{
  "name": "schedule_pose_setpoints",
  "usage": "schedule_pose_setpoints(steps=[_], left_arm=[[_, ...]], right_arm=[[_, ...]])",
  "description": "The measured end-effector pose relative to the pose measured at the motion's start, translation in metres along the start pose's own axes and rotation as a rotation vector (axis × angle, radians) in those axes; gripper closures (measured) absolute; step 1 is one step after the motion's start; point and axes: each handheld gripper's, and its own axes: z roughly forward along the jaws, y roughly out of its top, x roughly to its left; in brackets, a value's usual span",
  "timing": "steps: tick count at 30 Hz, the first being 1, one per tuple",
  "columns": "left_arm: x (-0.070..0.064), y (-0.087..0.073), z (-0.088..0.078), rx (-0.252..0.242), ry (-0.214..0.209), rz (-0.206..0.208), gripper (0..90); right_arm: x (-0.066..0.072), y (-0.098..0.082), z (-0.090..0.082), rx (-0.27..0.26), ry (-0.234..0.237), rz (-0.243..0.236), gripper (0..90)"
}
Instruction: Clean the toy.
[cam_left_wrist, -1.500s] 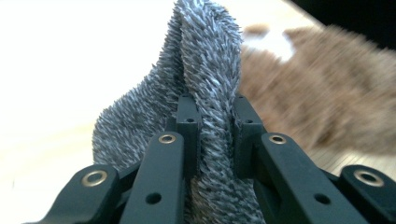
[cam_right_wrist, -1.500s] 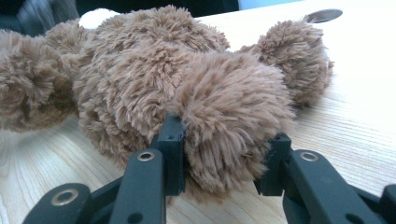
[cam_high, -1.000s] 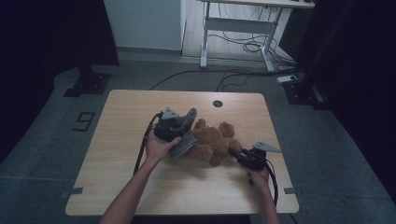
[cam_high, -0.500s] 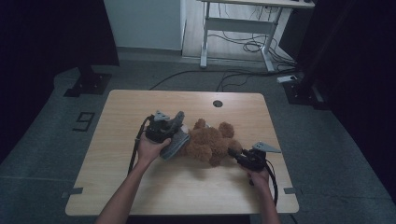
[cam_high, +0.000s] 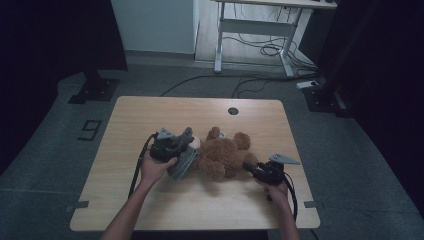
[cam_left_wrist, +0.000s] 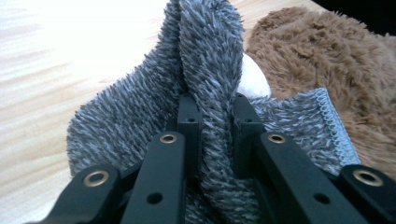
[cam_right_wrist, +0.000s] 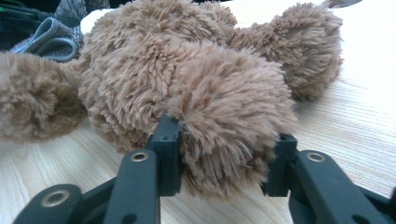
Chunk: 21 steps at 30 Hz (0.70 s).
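Observation:
A brown plush teddy bear (cam_high: 225, 154) lies on its side in the middle of the wooden table (cam_high: 150, 115). My left gripper (cam_high: 186, 138) is shut on a fold of a grey fuzzy garment (cam_left_wrist: 210, 70) at the bear's left end, beside a white patch of the bear (cam_left_wrist: 252, 79). The grey cloth (cam_high: 181, 162) bunches under that hand. My right gripper (cam_high: 248, 166) holds one of the bear's limbs (cam_right_wrist: 229, 121), its jaws pressed against both sides of the fur. The bear's brown fur (cam_left_wrist: 327, 51) lies just past the cloth in the left gripper view.
The table has a round cable hole (cam_high: 233, 111) near its far edge. A white desk frame (cam_high: 250, 25) with cables on the floor stands beyond the table. Dark stand bases (cam_high: 95, 90) sit on the floor at the left and right.
My left gripper has drawn the grey cloth leftward, away from the bear's body. The right gripper has kept its hold on the limb and stayed in place.

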Motion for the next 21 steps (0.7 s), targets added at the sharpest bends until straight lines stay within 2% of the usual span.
schedule_pose_setpoints(steps=[5,9,13,19,21], left_arm=[[-0.001,-0.008,-0.004,-0.015,-0.018,-0.014,77.4],[-0.004,-0.011,-0.009,-0.015,-0.024,-0.002,77.4],[-0.005,-0.014,-0.011,-0.022,-0.035,-0.009,77.3],[-0.007,-0.019,-0.015,-0.021,-0.05,-0.003,77.3],[-0.008,-0.02,-0.017,-0.019,-0.053,-0.001,77.2]], right_arm=[[0.002,0.003,-0.006,0.005,0.011,-0.022,49.3],[0.008,0.011,-0.017,-0.025,0.009,-0.042,42.5],[0.018,0.028,-0.029,-0.067,0.016,-0.075,39.1],[0.03,0.061,-0.02,-0.038,-0.002,-0.132,36.6],[0.033,0.067,-0.014,-0.024,0.012,-0.127,35.0]])
